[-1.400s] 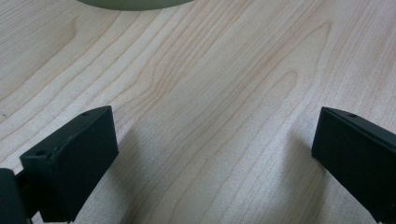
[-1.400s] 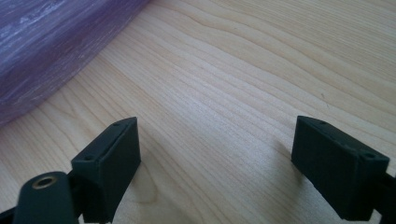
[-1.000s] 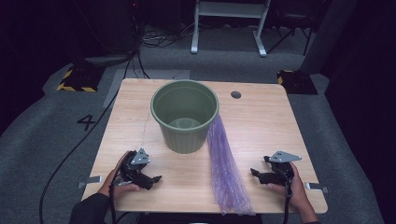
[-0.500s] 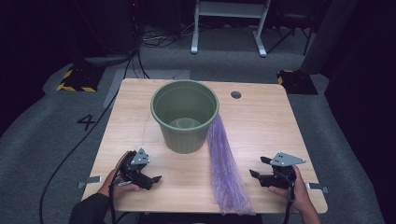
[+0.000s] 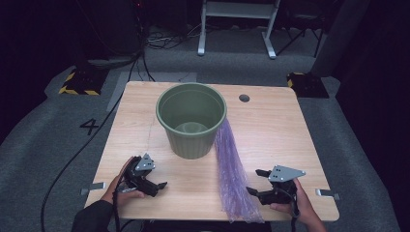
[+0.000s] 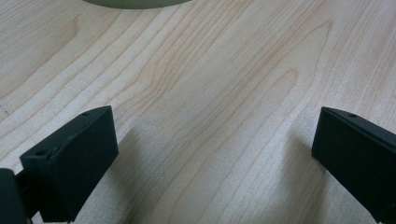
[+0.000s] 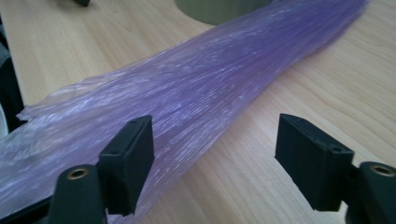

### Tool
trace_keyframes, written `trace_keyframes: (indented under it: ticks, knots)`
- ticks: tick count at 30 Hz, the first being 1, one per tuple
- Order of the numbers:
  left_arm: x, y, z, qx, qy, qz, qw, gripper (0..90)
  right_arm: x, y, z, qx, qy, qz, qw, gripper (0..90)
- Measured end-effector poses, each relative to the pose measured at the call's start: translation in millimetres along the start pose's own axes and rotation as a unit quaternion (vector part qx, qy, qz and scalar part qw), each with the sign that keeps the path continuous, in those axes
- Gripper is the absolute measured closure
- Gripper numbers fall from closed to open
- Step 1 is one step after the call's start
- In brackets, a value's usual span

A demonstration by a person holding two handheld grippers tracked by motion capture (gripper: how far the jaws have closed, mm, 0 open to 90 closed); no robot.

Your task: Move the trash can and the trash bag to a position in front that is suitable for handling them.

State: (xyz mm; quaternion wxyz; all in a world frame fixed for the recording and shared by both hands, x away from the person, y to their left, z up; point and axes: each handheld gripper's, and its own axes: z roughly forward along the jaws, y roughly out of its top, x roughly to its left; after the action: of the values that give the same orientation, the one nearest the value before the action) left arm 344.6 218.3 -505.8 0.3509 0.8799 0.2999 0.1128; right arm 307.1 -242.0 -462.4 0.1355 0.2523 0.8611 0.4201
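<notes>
A green plastic bucket stands upright in the middle of the wooden table. A long crumpled purple plastic bag runs from the bucket's right side to the table's front edge. My right gripper hovers just right of the bag's near end, pointing at it. In the right gripper view this gripper is open; its jaws have just been closing a little, the bag lies past its left jaw, and no pad presses on it. My left gripper is open, low over bare wood.
The bucket's base lies just ahead of the left gripper. A cable hole sits in the table's far right part. Metal brackets stick out at the table's sides. Cables and a frame's legs are on the grey floor behind.
The right gripper has moved left toward the purple bag and lifted slightly, and its jaws look a bit narrower. The left gripper, bucket and bag have stayed put.
</notes>
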Motion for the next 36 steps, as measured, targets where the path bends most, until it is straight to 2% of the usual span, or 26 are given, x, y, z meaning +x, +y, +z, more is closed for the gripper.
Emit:
trace_keyframes:
  ticks: [1,3,4,5,6,8,9,10,14,15,16,18,21,25,29,31,35,36]
  knots:
    - [0.0,0.0,0.0,0.0,0.0,0.0,1.0,0.0,3.4,-0.3,2.9,0.005,0.01,-0.008,0.9999,32.4]
    - [0.0,0.0,0.0,0.0,0.0,0.0,1.0,0.0,4.3,-0.7,4.0,0.009,0.013,-0.009,0.9998,35.0]
    - [0.0,0.0,0.0,0.0,0.0,0.0,1.0,0.0,6.1,-2.5,8.0,0.019,0.022,-0.016,0.9994,39.6]
    - [0.0,0.0,0.0,0.0,0.0,0.0,1.0,0.0,6.1,-2.5,8.0,0.019,0.022,-0.016,0.9994,39.6]
    - [0.1,0.0,0.0,0.0,0.0,0.0,1.0,0.0,7.1,-4.6,12.5,0.029,0.027,-0.021,0.999,46.7]
    - [0.0,0.0,0.0,0.0,0.0,0.0,1.0,0.0,7.4,-5.6,14.8,0.035,0.031,-0.022,0.9987,50.0]
    - [0.1,0.0,0.0,0.0,0.0,0.001,1.0,0.0,8.1,-7.3,18.4,0.043,0.043,-0.03,0.9977,57.3]
    - [0.1,0.0,0.0,0.0,0.0,0.001,1.0,0.0,8.1,-7.3,18.4,0.043,0.043,-0.03,0.9977,57.3]
    - [0.0,0.0,0.0,0.0,0.0,0.0,1.0,0.0,10.0,-9.7,22.8,0.048,0.051,-0.042,0.9967,76.4]
    - [0.1,0.0,0.0,0.0,0.0,0.0,1.0,0.0,10.4,-10.9,24.4,0.052,0.046,-0.049,0.9963,83.8]
    - [0.1,0.0,0.0,-0.001,0.001,-0.001,1.0,0.0,10.4,-10.9,24.4,0.052,0.046,-0.049,0.9963,83.8]
    - [0.1,0.0,0.0,-0.001,0.001,-0.001,1.0,0.0,8.0,-13.1,24.7,0.054,0.034,-0.049,0.9968,90.0]
    - [0.1,0.0,0.0,0.0,0.001,-0.001,1.0,0.0,4.4,-15.0,24.4,0.054,0.026,-0.048,0.9971,90.0]
    - [0.1,0.0,0.0,0.0,0.001,-0.001,1.0,0.0,-11.6,-21.3,21.8,0.057,0.004,-0.028,0.998,90.0]
    - [0.1,0.0,0.0,0.0,0.001,-0.001,1.0,0.0,-20.9,-24.1,19.1,0.056,-0.009,-0.014,0.9983,90.0]
    - [0.1,0.0,0.0,0.0,0.001,-0.001,1.0,0.0,-31.7,-27.7,17.3,0.056,-0.022,0.0,0.9982,90.0]
    - [0.1,0.0,0.0,0.0,0.001,-0.001,1.0,0.0,-42.6,-30.1,14.5,0.059,-0.04,0.009,0.9974,90.0]
    - [0.1,0.0,0.0,0.0,0.001,-0.001,1.0,0.0,-51.5,-31.6,12.4,0.058,-0.052,0.018,0.9968,90.0]
